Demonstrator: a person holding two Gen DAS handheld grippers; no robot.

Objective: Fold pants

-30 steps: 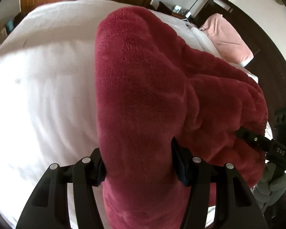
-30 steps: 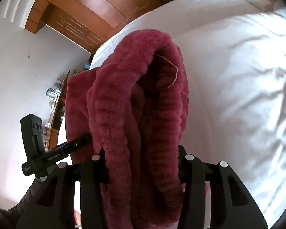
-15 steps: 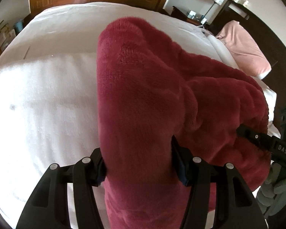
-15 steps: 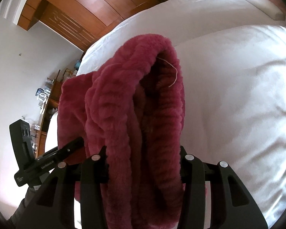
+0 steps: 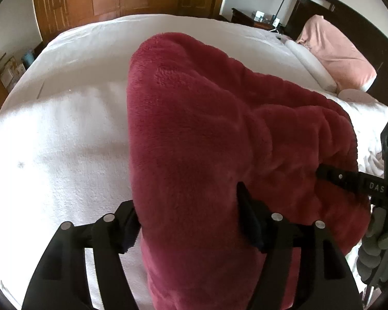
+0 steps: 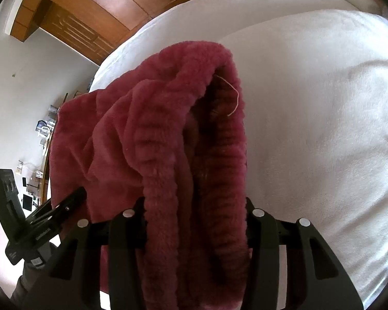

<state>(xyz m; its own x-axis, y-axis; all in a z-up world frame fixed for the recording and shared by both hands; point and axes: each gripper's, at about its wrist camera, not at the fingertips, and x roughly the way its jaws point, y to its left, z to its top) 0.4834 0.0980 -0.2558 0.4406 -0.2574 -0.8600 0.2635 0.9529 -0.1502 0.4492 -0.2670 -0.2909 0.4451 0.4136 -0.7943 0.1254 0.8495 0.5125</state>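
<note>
Both grippers had sunk toward the bed [image 5: 64, 129] with the pants [image 5: 194, 134]: left gripper [image 5: 188, 222] fingers loosening around a soft, thick leg, right gripper [image 6: 194, 222] clamping the ribbed waistband, the firmest hold.

White bed [image 5: 95, 51] under a red fleece bundle

A white textured blanket [image 5: 59, 155] covers the bed's near part; the red pants [image 5: 194, 134] sit on it. Beyond the pants, a pink pillow [image 5: 336, 56] and white bolster [image 5: 310, 64] lie by the headboard.
</note>
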